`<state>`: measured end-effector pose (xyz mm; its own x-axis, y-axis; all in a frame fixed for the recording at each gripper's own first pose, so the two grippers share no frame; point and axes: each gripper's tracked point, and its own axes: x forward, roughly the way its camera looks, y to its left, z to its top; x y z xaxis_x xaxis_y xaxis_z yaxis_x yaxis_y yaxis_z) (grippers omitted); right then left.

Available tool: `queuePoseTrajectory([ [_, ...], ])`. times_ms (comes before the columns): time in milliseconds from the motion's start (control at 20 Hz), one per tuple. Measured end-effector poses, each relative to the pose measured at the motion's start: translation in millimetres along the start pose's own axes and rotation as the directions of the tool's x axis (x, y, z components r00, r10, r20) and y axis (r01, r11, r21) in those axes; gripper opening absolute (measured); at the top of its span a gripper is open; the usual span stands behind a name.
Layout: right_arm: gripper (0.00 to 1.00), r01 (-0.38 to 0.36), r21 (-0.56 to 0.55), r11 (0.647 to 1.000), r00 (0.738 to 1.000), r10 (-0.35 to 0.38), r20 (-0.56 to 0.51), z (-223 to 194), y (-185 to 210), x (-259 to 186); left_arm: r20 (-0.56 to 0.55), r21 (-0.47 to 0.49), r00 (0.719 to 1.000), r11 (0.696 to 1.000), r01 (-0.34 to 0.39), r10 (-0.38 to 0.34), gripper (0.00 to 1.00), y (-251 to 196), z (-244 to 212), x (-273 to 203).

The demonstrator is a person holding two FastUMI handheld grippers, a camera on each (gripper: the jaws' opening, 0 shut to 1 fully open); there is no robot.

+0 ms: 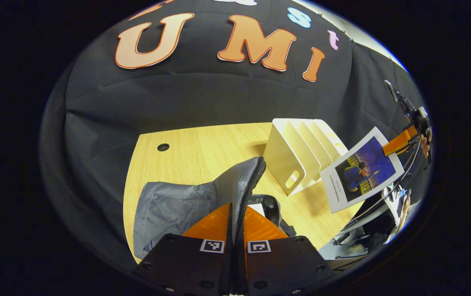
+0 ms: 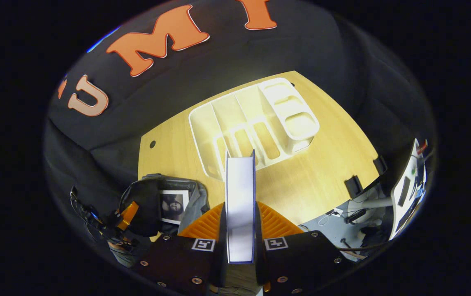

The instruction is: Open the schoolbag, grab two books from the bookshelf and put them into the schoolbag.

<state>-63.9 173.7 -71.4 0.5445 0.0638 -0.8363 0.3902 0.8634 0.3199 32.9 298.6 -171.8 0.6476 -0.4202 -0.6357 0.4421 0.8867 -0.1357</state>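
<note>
Wooden table [image 1: 202,148]: grey schoolbag [image 1: 169,205] at near-left, its zipped flap edge pinched between the closed left gripper [image 1: 235,230]. White bookshelf [image 2: 251,123] beside it. Right gripper [image 2: 240,230] clamps a book [image 2: 240,197] above the table; another book [image 2: 173,205] lies inside the bag.

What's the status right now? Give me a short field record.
left tool: shut on schoolbag flap, holding the bag open
right tool: shut on second book, lifted above the table
first book: already inside the schoolbag
bookshelf: white, no books left in it
</note>
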Motion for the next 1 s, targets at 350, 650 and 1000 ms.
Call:
queuePoseTrajectory([
  [350,0.29,-0.12,0.084,0.989,0.993,0.119,0.019,-35,34,-8,-0.002,0.038,0.999,0.999,0.038,-0.038,0.06,5,2,-5],
  [650,0.28,-0.259,0.095,0.961,0.966,0.257,0.028,-45,80,-8,0.001,0.046,0.999,0.998,0.042,-0.043,0.06,9,4,-5],
  [1000,0.28,-0.357,0.095,0.929,0.933,0.359,0.002,-51,131,18,0.0,0.041,0.999,0.999,0.037,-0.037,0.06,10,4,-3],
])
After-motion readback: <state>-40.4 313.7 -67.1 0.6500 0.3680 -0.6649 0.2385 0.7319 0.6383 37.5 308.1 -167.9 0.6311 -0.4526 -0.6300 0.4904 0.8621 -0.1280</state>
